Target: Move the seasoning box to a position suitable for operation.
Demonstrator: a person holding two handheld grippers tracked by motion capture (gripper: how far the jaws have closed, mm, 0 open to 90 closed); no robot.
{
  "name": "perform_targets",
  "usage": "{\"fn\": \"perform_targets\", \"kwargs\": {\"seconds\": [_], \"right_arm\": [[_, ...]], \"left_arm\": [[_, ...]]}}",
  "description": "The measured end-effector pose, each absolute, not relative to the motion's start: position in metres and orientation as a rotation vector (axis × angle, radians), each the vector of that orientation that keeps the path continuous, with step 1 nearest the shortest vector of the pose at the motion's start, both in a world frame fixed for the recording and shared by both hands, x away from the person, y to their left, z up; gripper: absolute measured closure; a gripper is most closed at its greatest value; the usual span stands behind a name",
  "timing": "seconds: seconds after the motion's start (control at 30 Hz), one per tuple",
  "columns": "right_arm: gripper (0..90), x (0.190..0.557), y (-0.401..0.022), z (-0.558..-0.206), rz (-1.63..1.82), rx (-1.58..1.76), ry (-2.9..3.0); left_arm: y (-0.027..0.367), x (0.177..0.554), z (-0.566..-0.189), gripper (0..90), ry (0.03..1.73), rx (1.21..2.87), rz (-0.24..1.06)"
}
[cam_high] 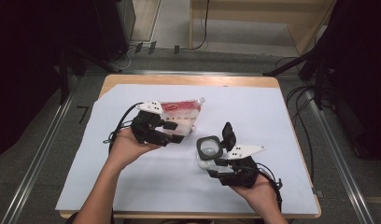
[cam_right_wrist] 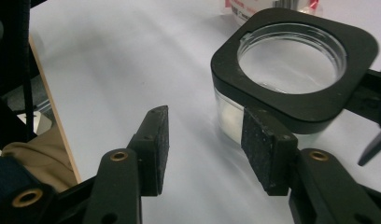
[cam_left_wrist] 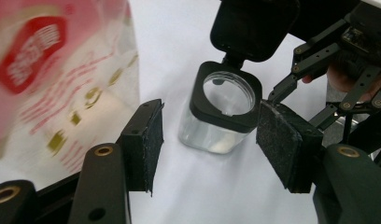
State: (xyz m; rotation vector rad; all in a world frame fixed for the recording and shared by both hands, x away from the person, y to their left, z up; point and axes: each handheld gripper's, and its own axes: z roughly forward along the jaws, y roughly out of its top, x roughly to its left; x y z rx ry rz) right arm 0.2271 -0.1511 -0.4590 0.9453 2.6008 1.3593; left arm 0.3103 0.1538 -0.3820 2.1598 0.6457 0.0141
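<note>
clear plastic walls and a black square collar make up the jar (cam_high: 209, 150) that sits upright on the white sheet (cam_high: 272, 121), a little right of the table's middle. its black flip lid (cam_high: 228, 134) stands open on the hinge at the far side, and the round mouth looks up at the high view. through the wall i see something pale low inside, though i cannot tell what it is.

my right gripper (cam_right_wrist: 203, 142) is just beside the jar on my side of it. its jaws are apart and grasp nothing; in the right gripper view one pad (cam_right_wrist: 263, 154) stands in front of the jar's near wall, whether touching i cannot tell, while the other pad (cam_right_wrist: 156, 147) hangs over bare sheet. the jar is not between them.

my left gripper (cam_left_wrist: 205, 144) is farther left, near the jar but apart from it. its jaws are spread wide with nothing between the pads; in the left gripper view the jar stands beyond the gap.

just beside my left gripper, on its far side, is a clear bag (cam_high: 184, 114) with a red label and red print, blurred in the left gripper view.

under the sheet the wooden table (cam_high: 188, 80) shows a bare strip along the far edge.
</note>
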Motion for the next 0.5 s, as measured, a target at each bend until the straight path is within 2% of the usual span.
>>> {"fn": "perform_targets", "kwargs": {"seconds": [0.27, 0.5], "right_arm": [[52.7, 0.229, -0.145, -0.462, 1.368, 0.941, 2.619], [53.3, 0.230, -0.141, -0.464, 1.372, 0.915, 2.632]], "left_arm": [[0.176, 0.315, -0.383, 42.3, 0.676, 2.147, 0.015], [0.198, 0.322, -0.388, 42.5, 0.729, 2.164, 0.075]]}}
